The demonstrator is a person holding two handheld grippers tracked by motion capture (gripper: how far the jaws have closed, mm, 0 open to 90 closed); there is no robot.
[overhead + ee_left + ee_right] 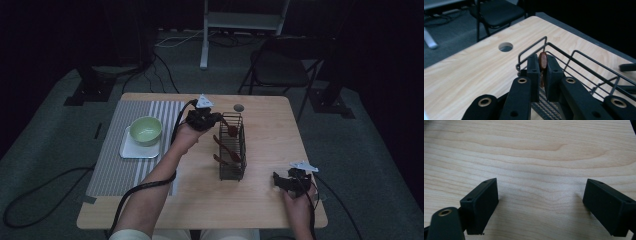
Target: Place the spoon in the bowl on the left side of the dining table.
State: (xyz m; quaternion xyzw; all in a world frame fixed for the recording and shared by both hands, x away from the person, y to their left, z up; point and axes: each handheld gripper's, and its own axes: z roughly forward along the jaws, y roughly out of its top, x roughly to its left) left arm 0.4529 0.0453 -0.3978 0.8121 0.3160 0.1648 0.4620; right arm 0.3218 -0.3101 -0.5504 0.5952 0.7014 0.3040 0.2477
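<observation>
The left gripper (542, 75) has its jaws clenched on a brown wooden spoon (542, 60) at the far end of the black wire basket (233, 170) (two more spoons (227, 152) lean inside). The right gripper (541, 207) rests on the bench (270, 130), jaws released.

The high view looks forward and down over the whole wooden table (260, 200), while the left gripper view sits close behind its jaws facing the wire basket (574, 65) both share, and the right gripper view looks closely down at bare tabletop.
</observation>
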